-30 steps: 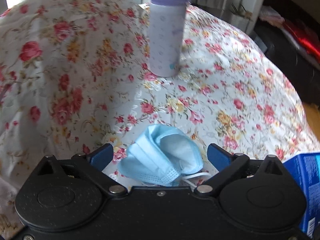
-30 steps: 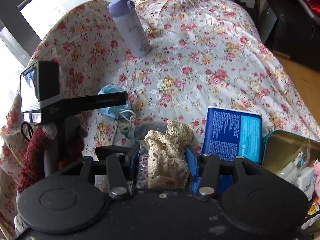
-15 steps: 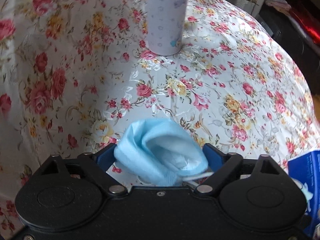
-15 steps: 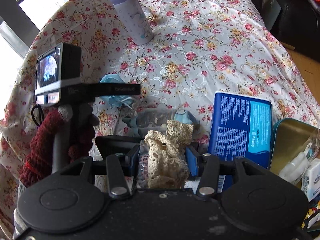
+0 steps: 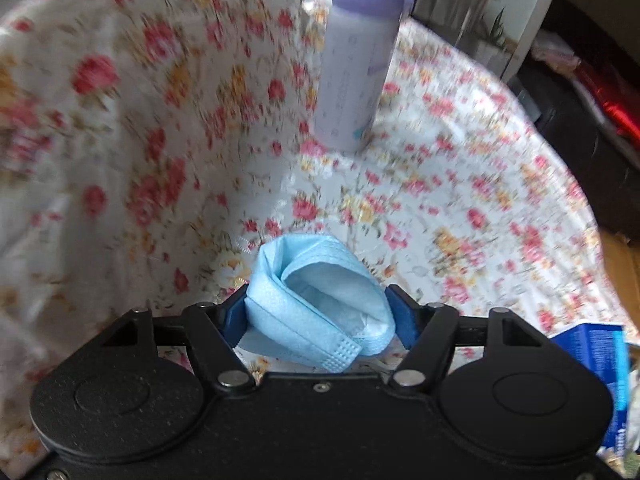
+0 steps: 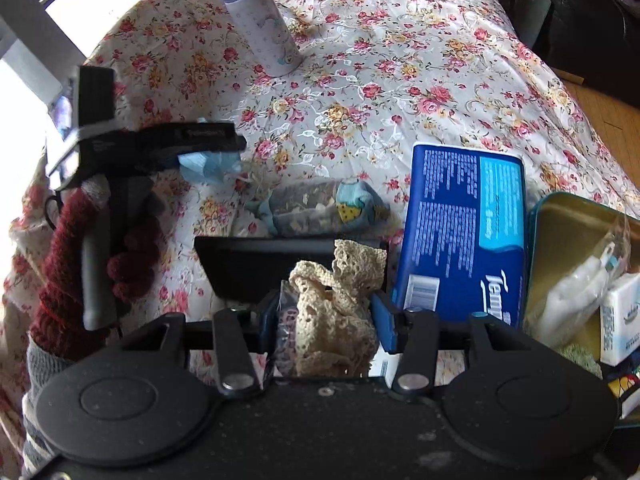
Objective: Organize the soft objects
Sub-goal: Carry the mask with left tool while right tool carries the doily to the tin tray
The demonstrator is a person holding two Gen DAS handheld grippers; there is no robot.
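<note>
Over the floral bedspread (image 5: 460, 184), left gripper (image 5: 320, 316), jaws just closing, pinches blue face mask (image 5: 316, 304); right gripper (image 6: 326, 320) clamps cream lace (image 6: 332, 312).

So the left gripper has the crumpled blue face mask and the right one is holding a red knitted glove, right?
Not quite: the right gripper holds a cream crocheted lace piece, as the right wrist view shows. The left gripper does have the crumpled blue face mask.

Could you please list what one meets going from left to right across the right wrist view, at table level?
Red-gloved hand → cream lace cloth → blue tissue pack → open tin.
</note>
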